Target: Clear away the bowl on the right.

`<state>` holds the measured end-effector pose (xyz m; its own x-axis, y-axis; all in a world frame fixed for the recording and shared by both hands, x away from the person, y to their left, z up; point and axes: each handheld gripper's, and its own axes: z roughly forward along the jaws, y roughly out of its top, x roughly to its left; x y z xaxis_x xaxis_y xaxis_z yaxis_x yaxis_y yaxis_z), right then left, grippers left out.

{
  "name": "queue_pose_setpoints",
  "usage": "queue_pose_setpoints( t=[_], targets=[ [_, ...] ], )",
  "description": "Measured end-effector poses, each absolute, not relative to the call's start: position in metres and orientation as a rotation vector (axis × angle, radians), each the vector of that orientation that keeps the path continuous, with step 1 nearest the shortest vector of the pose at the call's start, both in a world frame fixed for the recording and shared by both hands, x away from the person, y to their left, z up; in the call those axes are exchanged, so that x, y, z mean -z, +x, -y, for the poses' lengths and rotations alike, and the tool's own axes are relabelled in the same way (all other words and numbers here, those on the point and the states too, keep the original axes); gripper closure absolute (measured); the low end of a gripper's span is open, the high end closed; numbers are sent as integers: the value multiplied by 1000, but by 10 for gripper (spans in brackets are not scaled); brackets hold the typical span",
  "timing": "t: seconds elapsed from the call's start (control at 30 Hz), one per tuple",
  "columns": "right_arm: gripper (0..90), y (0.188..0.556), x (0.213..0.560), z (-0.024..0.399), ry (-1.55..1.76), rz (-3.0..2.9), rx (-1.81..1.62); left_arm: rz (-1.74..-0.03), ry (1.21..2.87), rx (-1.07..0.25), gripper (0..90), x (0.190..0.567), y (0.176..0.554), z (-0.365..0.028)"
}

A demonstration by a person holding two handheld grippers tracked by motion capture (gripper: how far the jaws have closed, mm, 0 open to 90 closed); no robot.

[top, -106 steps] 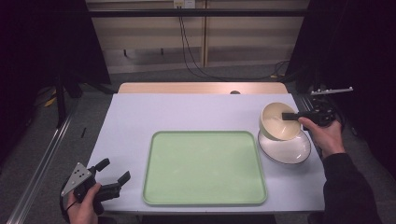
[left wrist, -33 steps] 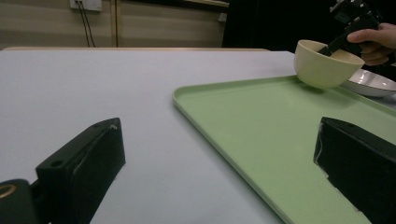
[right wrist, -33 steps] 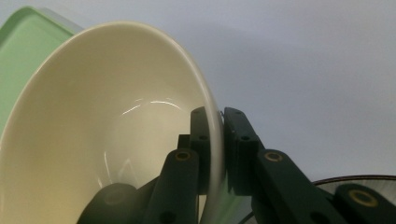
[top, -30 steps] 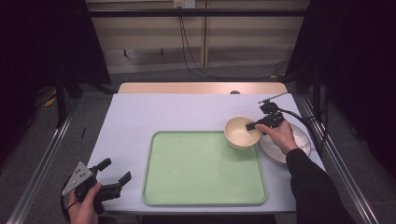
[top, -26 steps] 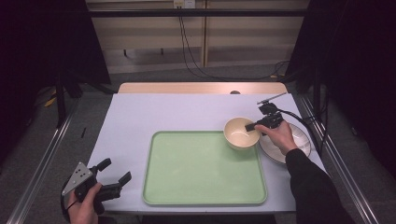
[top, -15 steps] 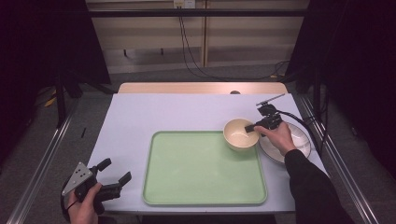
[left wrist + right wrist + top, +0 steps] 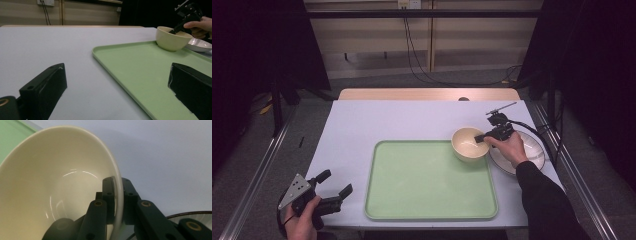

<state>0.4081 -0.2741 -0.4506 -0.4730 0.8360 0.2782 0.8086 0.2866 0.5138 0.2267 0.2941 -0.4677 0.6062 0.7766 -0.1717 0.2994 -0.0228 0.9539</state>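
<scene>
The right gripper's (image 7: 482, 137) fingers are clamped on the near rim of the cream ceramic bowl (image 7: 468, 145), one inside, one outside, at the green plastic tray's (image 7: 427, 180) corner. Stiff, glossy, breakable; the rim pinch suits. Left gripper (image 7: 335, 186) fingers stand apart.

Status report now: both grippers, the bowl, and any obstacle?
Right gripper shut on cream ceramic bowl rim, at green tray corner. Left gripper open, idle. Nothing in the way.

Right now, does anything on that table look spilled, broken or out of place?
Nothing spilled or broken. The cream bowl looks empty and whole; the right gripper pinches its rim, one jaw inside, one outside. The bowl sits over the green tray's far right corner, beside the white plate. The left gripper is open.
</scene>
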Motion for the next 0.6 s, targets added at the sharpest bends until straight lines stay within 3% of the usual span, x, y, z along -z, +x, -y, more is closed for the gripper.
queue_pose_setpoints(
  t=[0.37,0.6],
  targets=[
    [837,403,452,273,1557,-2469,-950,-917,1602,-485,22,468,227,-294],
    [698,402,450,279,1547,-2440,-1018,-920,1599,-490,22,468,227,-294]
  ],
)
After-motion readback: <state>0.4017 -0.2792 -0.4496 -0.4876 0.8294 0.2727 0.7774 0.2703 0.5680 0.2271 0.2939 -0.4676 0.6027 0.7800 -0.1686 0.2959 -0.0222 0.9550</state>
